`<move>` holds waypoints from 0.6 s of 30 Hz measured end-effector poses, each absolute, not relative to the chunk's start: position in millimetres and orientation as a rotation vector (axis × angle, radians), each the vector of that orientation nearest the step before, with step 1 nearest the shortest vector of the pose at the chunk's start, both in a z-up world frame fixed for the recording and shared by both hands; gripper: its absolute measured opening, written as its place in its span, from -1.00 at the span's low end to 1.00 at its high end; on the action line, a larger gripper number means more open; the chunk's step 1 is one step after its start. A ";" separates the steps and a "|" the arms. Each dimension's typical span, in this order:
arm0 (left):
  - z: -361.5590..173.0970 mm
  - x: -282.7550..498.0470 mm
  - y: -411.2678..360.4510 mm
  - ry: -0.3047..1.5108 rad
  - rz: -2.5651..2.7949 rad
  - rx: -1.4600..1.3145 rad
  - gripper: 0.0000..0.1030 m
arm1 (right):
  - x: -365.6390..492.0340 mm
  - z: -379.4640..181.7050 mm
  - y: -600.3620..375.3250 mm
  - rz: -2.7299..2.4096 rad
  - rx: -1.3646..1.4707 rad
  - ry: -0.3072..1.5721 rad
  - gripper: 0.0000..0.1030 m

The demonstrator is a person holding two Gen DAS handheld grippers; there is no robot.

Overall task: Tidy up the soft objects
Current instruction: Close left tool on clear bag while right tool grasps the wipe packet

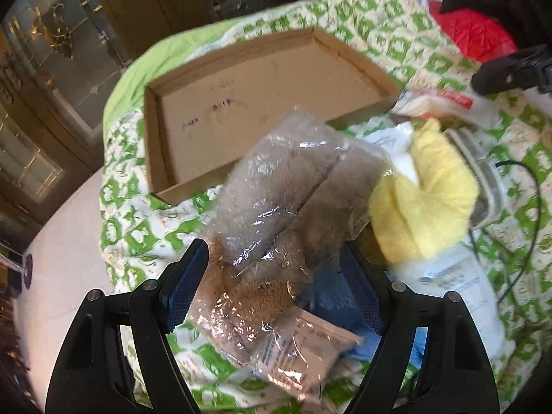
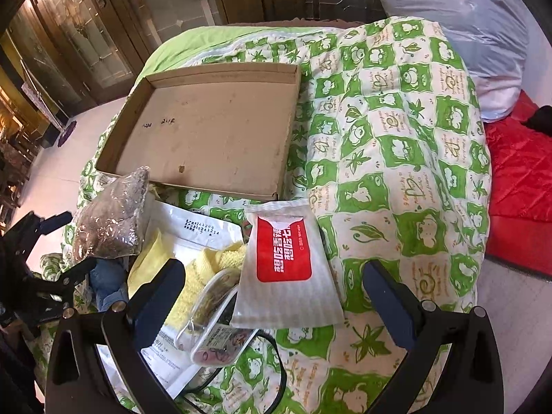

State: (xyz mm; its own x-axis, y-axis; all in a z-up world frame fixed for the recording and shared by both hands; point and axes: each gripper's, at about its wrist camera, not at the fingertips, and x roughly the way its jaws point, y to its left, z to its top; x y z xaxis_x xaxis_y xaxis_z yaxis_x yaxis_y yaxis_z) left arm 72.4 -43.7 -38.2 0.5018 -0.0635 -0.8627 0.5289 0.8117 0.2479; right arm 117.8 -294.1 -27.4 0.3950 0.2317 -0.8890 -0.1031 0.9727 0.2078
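Observation:
A clear plastic bag holding a brown fuzzy soft item (image 1: 276,200) sits pinched between the blue pads of my left gripper (image 1: 272,255), tilted up toward the cardboard tray (image 1: 241,103). In the right wrist view the same bag (image 2: 107,214) leans by the tray's near left corner (image 2: 103,169), with my left gripper (image 2: 65,245) beside it. My right gripper (image 2: 276,276) is open, its fingers straddling a white packet with a red label (image 2: 286,252). A yellow cloth (image 1: 427,200) lies to the right of the bag.
Everything rests on a green-and-white quilt (image 2: 396,138). Near the yellow cloth (image 2: 207,262) are a white mailer bag (image 2: 193,227), a clear tub of small items (image 2: 214,324), a black cable (image 2: 276,379) and blue cloth (image 2: 107,286). A red quilt (image 2: 517,179) lies right.

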 end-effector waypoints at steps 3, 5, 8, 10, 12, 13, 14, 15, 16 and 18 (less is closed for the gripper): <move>-51.5 81.9 -46.9 1.022 -0.374 0.546 0.54 | 123.5 -32.7 -293.7 0.204 0.115 1.162 0.99; -61.8 87.9 -49.1 1.050 -0.364 0.554 0.54 | 127.9 -36.5 -293.7 0.200 0.107 1.171 0.99; -64.4 92.3 -48.8 1.049 -0.368 0.517 0.54 | 135.6 -42.8 -292.7 0.198 0.090 1.187 0.99; -60.9 94.6 -45.7 1.041 -0.374 0.474 0.26 | 140.8 -47.6 -291.9 0.198 0.081 1.197 0.99; -56.6 97.8 -40.0 1.046 -0.386 0.409 -0.10 | 146.7 -53.2 -291.7 0.194 0.077 1.205 0.99; -55.7 100.1 -37.6 1.050 -0.385 0.385 -0.32 | 148.7 -56.1 -290.5 0.192 0.078 1.207 0.99; -55.2 101.0 -37.4 1.054 -0.380 0.371 -0.37 | 151.2 -59.2 -290.5 0.189 0.078 1.211 0.95; -55.8 102.2 -37.6 1.055 -0.379 0.360 -0.41 | 154.0 -63.0 -289.7 0.184 0.074 1.216 0.89; -55.4 102.8 -36.6 1.054 -0.378 0.348 -0.47 | 155.8 -65.8 -288.7 0.180 0.065 1.220 0.78; -54.3 101.8 -35.6 1.045 -0.371 0.338 -0.57 | 158.9 -70.5 -286.6 0.173 0.035 1.217 0.65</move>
